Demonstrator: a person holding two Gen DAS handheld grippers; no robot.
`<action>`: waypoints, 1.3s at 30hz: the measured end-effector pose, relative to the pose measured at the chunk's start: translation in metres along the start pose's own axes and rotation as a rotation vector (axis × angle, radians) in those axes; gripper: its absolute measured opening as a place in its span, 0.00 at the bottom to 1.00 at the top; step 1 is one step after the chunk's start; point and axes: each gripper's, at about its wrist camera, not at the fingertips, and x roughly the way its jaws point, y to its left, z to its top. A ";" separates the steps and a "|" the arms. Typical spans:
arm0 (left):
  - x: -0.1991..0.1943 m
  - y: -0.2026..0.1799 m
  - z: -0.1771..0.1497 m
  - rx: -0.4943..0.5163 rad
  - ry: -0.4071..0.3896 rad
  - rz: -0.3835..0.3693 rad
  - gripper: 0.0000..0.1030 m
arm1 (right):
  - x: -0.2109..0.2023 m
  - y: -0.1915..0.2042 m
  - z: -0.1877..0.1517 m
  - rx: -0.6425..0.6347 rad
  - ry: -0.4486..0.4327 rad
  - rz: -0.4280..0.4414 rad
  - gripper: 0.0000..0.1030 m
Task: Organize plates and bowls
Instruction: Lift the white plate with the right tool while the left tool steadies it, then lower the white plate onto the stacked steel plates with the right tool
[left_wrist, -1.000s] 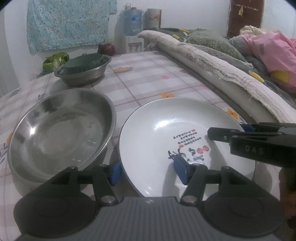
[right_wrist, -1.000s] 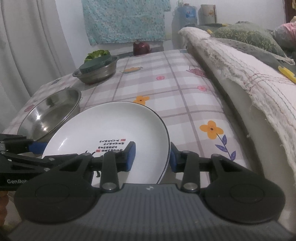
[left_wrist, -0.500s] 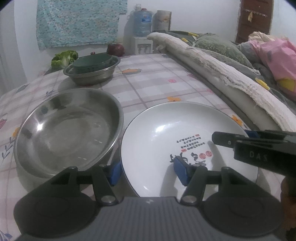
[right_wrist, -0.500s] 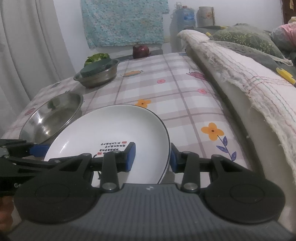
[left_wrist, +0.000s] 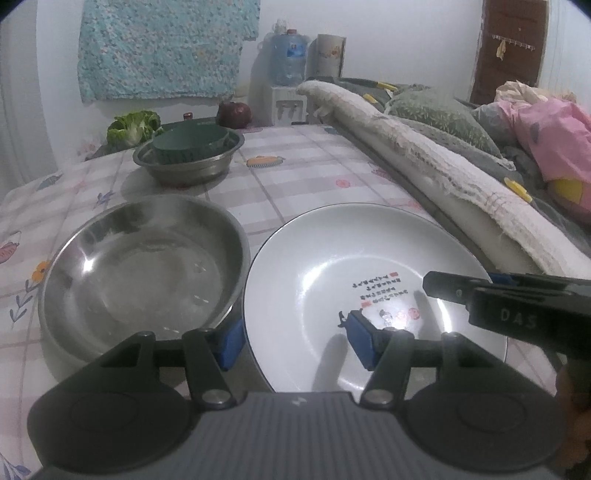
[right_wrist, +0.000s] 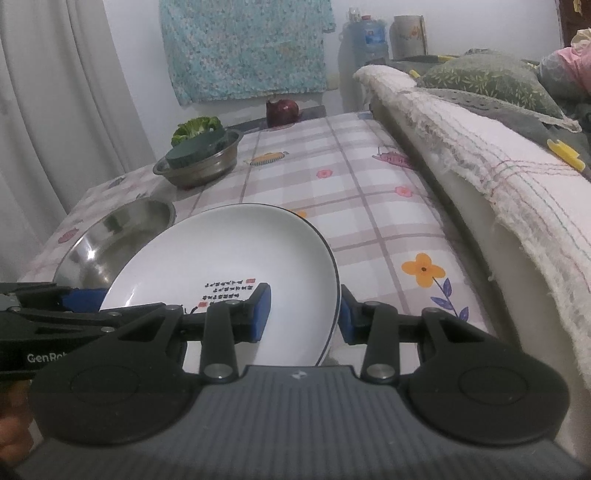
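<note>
Both the left gripper (left_wrist: 291, 341) and right gripper (right_wrist: 304, 314) straddle the white plate (left_wrist: 354, 280) rims unclenched, beside the steel bowl (left_wrist: 144, 273), while a green bowl (left_wrist: 190, 144) already sits nested in the far bowl (left_wrist: 188, 166), so most sorting remains

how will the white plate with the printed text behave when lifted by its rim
The glossy white ceramic plate with printed text looks stiff and probably slippery under the right tongs straddling its rim. Being ceramic, it would likely chip if dropped near the steel bowl.

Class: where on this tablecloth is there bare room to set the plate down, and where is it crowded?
Bare cloth lies beyond the plate, between the far bowl and the bed edge. The left side is crowded: the near bowl sits close beside the plate.
</note>
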 end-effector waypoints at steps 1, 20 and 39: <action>-0.001 0.000 0.001 -0.002 -0.004 0.001 0.58 | -0.002 0.001 0.001 -0.001 -0.005 0.002 0.36; -0.038 0.052 0.015 -0.122 -0.101 0.080 0.58 | -0.003 0.052 0.039 -0.065 -0.064 0.101 0.36; -0.038 0.126 0.011 -0.217 -0.064 0.167 0.57 | 0.059 0.127 0.047 -0.060 0.075 0.196 0.36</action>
